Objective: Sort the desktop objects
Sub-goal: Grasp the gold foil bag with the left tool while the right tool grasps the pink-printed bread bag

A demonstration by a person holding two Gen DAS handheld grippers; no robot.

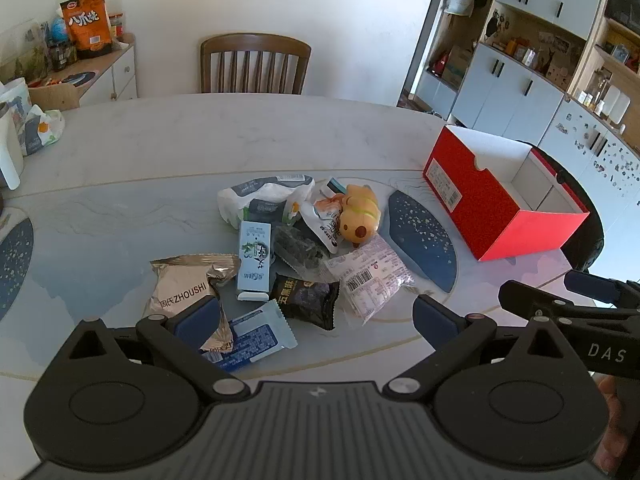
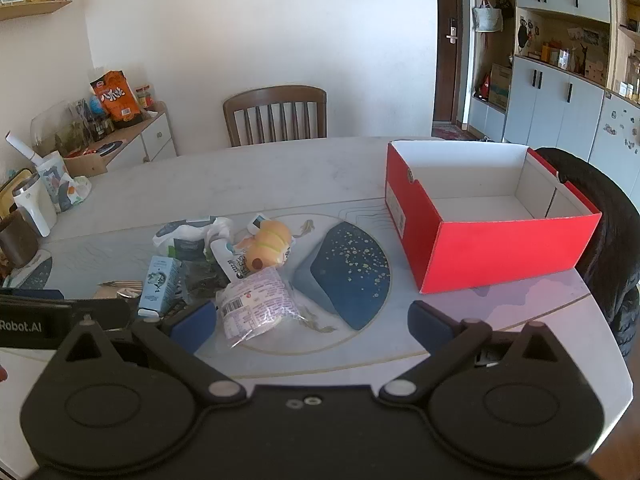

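A pile of small things lies mid-table: a yellow plush toy (image 1: 360, 212) (image 2: 268, 248), a light blue carton (image 1: 254, 260) (image 2: 160, 286), a gold ZHOUSHI packet (image 1: 186, 288), a black snack packet (image 1: 306, 300), a pink printed packet (image 1: 370, 276) (image 2: 256, 306), a blue sachet (image 1: 252, 340) and a white wipes pack (image 1: 264, 196) (image 2: 188, 236). An open red box (image 1: 500, 204) (image 2: 492, 248) stands to the right, with nothing inside that I can see. My left gripper (image 1: 316, 316) hovers open over the near side of the pile. My right gripper (image 2: 312, 324) hangs open, nothing between its fingers, in front of the pink packet.
A wooden chair (image 1: 256, 64) (image 2: 276, 116) stands at the table's far side. Dark blue placemats (image 1: 420, 240) (image 2: 348, 272) lie on the table. A white jug (image 2: 34, 204) and bags sit at the far left. A black chair back (image 2: 604, 232) rises behind the box.
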